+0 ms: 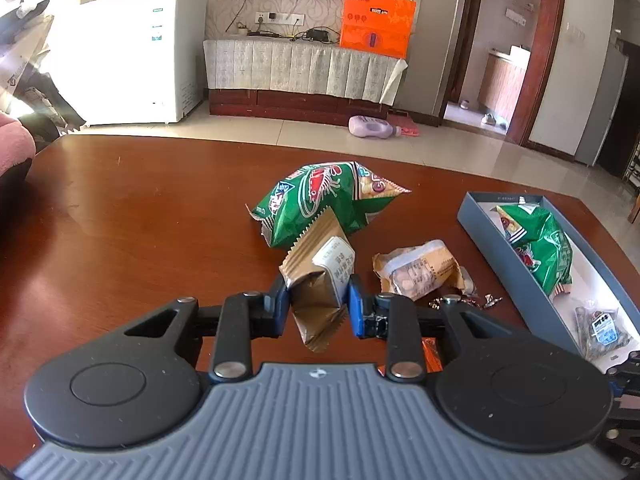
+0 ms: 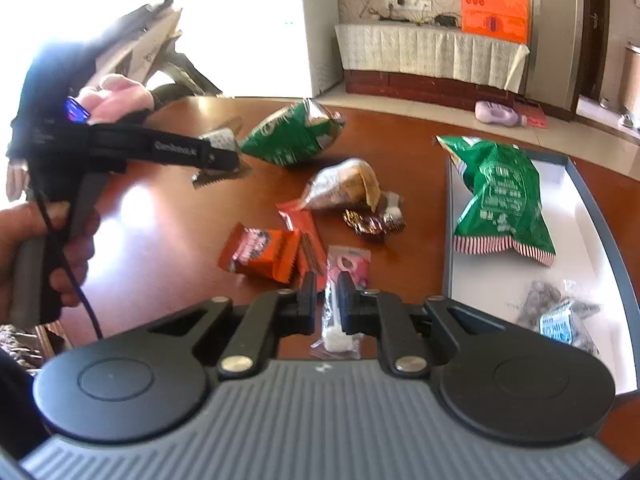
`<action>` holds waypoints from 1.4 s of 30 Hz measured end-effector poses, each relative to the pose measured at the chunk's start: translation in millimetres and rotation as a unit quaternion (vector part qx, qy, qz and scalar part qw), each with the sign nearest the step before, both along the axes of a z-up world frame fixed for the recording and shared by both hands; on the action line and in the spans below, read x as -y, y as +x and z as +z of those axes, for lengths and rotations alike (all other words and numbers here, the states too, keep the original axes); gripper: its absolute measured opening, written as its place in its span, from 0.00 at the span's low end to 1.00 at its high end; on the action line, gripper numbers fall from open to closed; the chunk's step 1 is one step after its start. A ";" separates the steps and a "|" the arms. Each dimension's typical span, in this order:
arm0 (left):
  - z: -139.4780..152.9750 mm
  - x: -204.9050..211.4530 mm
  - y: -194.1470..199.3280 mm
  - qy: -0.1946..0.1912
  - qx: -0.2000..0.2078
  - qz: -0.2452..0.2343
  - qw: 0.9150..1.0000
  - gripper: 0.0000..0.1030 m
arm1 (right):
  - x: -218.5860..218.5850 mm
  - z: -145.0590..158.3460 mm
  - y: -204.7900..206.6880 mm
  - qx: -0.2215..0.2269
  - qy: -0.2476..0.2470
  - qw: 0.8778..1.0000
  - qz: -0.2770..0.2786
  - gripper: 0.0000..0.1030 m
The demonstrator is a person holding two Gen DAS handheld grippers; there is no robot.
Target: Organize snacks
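Note:
My left gripper [image 1: 318, 304] is shut on a tan snack packet [image 1: 320, 280], lifted a little off the brown table [image 1: 140, 220]. Seen from the right wrist, the left gripper [image 2: 224, 160] hangs at the left with that packet [image 2: 220, 138] in its jaws. My right gripper [image 2: 324, 304] is shut on a clear pink-and-white candy packet [image 2: 344, 268]. A green chip bag [image 1: 320, 200] lies beyond, and a second tan packet [image 1: 420, 268] to its right. The blue-grey box [image 1: 500, 248] holds another green bag [image 2: 500, 196] and a clear packet [image 2: 560, 320].
Orange packets [image 2: 264, 252] and dark wrapped candies [image 2: 372, 222] lie loose on the table [image 2: 180, 220] between the grippers. A person's hand [image 2: 36, 248] holds the left gripper's handle. Behind stand a white freezer [image 1: 140, 52] and a draped cabinet [image 1: 300, 68].

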State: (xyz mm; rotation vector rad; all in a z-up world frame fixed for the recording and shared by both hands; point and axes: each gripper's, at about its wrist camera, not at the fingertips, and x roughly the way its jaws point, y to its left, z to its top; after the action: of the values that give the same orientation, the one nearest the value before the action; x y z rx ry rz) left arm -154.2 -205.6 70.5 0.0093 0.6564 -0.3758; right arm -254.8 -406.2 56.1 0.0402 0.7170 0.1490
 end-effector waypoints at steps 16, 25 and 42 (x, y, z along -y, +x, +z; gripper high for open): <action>0.5 -4.7 1.0 0.000 -0.005 -0.014 1.000 0.33 | -18.0 -31.5 18.0 -0.051 -0.065 0.997 0.000 0.21; 5.1 2.2 -2.2 0.004 0.002 -0.023 1.000 0.33 | -16.4 -11.4 3.1 -0.021 -0.040 0.999 0.008 0.21; 17.5 43.4 -20.1 0.019 0.029 -0.056 0.998 0.33 | 14.4 33.7 -24.5 0.048 0.002 0.999 -0.013 0.21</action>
State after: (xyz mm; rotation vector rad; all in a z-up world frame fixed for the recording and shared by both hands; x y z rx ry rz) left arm -174.3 -249.0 88.0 0.0933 0.6079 -0.4692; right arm -279.2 -420.7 89.7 0.0460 0.6205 0.1258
